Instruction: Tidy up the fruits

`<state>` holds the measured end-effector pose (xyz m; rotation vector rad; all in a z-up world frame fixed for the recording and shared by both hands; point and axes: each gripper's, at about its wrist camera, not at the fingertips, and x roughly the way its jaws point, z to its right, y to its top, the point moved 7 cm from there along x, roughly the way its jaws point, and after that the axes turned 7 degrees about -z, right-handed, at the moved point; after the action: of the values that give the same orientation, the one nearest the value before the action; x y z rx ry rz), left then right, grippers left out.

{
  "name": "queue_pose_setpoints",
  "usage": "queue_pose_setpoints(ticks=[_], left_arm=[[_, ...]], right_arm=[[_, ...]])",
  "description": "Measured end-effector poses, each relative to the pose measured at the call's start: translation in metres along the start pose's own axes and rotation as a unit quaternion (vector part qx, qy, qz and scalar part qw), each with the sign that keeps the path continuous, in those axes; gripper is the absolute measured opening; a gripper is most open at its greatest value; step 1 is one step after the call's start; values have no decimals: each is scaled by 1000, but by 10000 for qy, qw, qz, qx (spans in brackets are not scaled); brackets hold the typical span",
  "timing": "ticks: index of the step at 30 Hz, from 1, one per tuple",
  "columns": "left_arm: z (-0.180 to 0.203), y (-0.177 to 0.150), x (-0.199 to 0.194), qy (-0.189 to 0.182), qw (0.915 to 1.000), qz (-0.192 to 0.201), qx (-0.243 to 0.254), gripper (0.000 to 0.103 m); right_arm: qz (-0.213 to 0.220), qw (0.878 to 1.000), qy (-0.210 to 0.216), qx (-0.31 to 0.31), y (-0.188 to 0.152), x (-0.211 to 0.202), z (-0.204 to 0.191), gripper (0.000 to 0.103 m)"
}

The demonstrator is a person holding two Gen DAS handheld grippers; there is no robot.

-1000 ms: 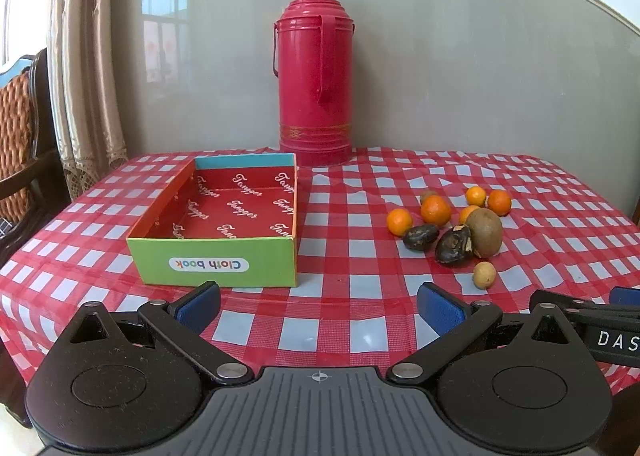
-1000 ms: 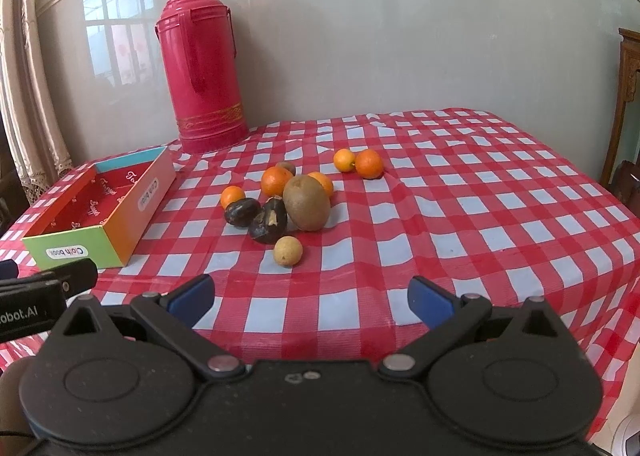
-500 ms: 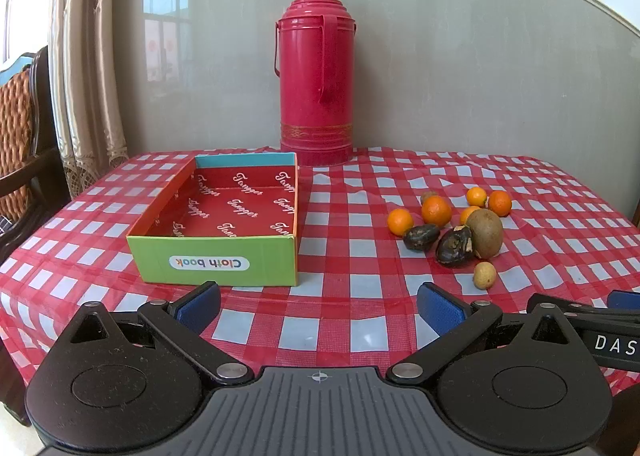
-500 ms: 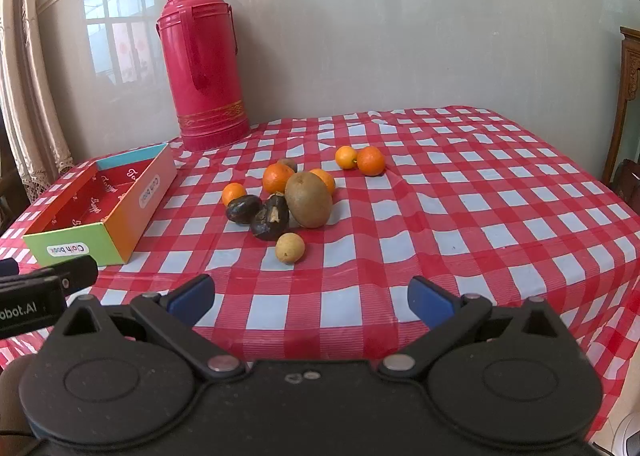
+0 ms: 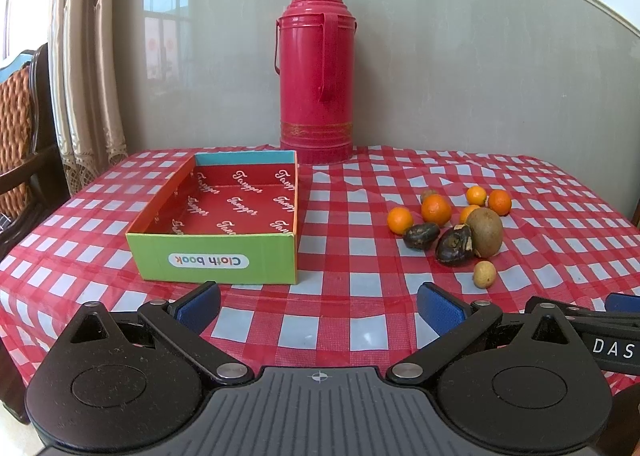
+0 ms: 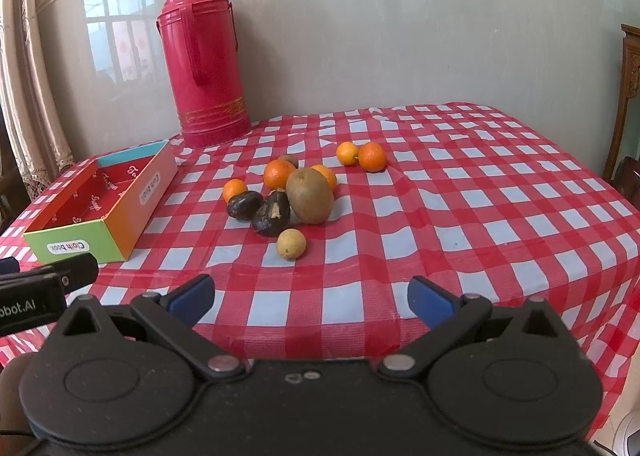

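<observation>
box (image 5: 224,262) label "Cloth book", inside "Tanger" | fruits (image 6: 310,195) beside it | left gripper (image 5: 319,302) jaws apart | right gripper (image 6: 311,298) jaws apart

Ahead of your tools: glossy grey wall panel (image 5: 460,67) reflecting a window (image 6: 116,43) | left of them: beige curtain (image 5: 86,67), wicker-backed wooden chair (image 5: 18,135) | right: carved dark wooden furniture (image 6: 628,95) | under them: red-checked tablecloth (image 6: 480,191) | daylight.

A brown kiwi (image 6: 310,195) is lying on the checked cloth, touching a dark, cracked fruit (image 6: 272,213) with a second dark one (image 6: 244,205) beside it. A small yellow-brown fruit (image 6: 291,243) is sitting just in front, and small oranges (image 6: 279,174) are clustering behind. The open cardboard box (image 6: 120,215) is standing well apart, holding nothing.
</observation>
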<state>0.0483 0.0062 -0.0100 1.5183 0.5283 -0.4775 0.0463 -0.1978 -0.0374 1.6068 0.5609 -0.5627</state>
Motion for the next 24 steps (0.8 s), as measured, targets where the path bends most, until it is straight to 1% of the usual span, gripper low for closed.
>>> queue_pose_setpoints(ticks=[18,24], left_arm=[[0,-1,1,-8,10000,-10,-3,103],[2,0,2,-5,10000,-4,50,103]], right_arm=[[-71,10000,0,-1,0,3,1,97],[-35,10000,-21,24,1,2,4,97]])
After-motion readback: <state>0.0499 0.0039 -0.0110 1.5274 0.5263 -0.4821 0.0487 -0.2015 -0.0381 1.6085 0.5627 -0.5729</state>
